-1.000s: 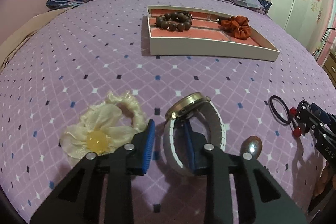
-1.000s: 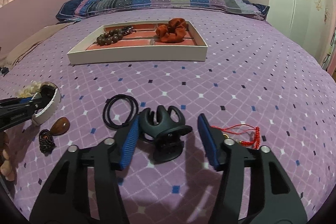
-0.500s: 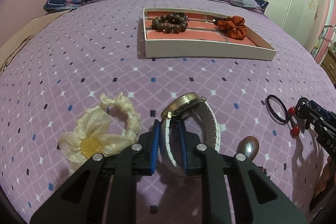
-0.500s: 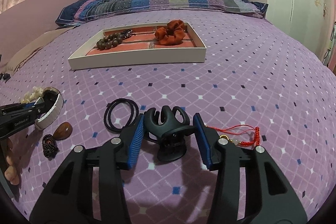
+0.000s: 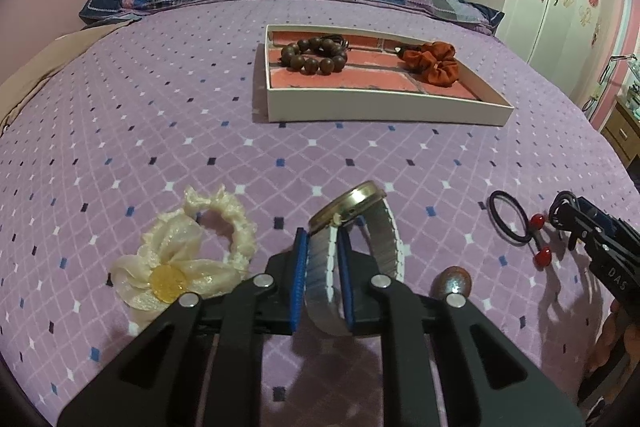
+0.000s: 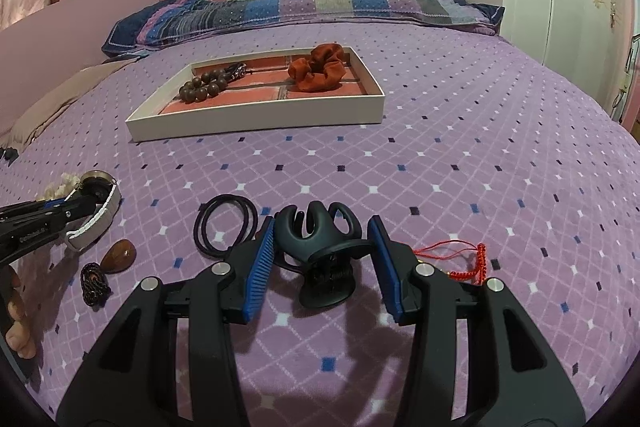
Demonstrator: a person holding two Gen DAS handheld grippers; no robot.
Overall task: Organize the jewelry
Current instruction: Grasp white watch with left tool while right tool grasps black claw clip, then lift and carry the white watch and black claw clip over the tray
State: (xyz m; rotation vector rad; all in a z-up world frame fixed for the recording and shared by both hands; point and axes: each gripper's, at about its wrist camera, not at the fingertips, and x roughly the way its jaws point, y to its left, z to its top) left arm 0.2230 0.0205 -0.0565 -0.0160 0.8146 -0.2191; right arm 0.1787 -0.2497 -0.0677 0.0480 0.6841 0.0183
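On the purple diamond-patterned bedspread (image 5: 168, 115), the left gripper (image 5: 323, 283) is closed on the near side of a watch (image 5: 352, 227), its blue pads pressed against either face of the white strap. The watch stands on edge, its band loop running away from the camera, with the round brass-rimmed case at the far top end, tilted and facing up and to the left. Just left of it lies a cream flower scrunchie (image 5: 188, 259) with a yellow centre, and to its right sit a brown oval stone (image 5: 454, 277) and a black hair tie (image 5: 508, 217). From the right wrist view, the right gripper (image 6: 325, 263) straddles a black claw clip (image 6: 320, 247); its left pad looks to be touching the clip, while a narrow gap shows beside the right pad, so the jaws are only partly closed and not yet clamped. The clip sits with its curved teeth pointing away toward the tray and its hinge end nearest the camera. A red cord charm (image 6: 464, 259) lies just right of the gripper. Farther up the bed, a white tray (image 6: 256, 117) holds a brown bead bracelet (image 6: 208, 85) and a rust scrunchie (image 6: 318, 69), well apart from each other.
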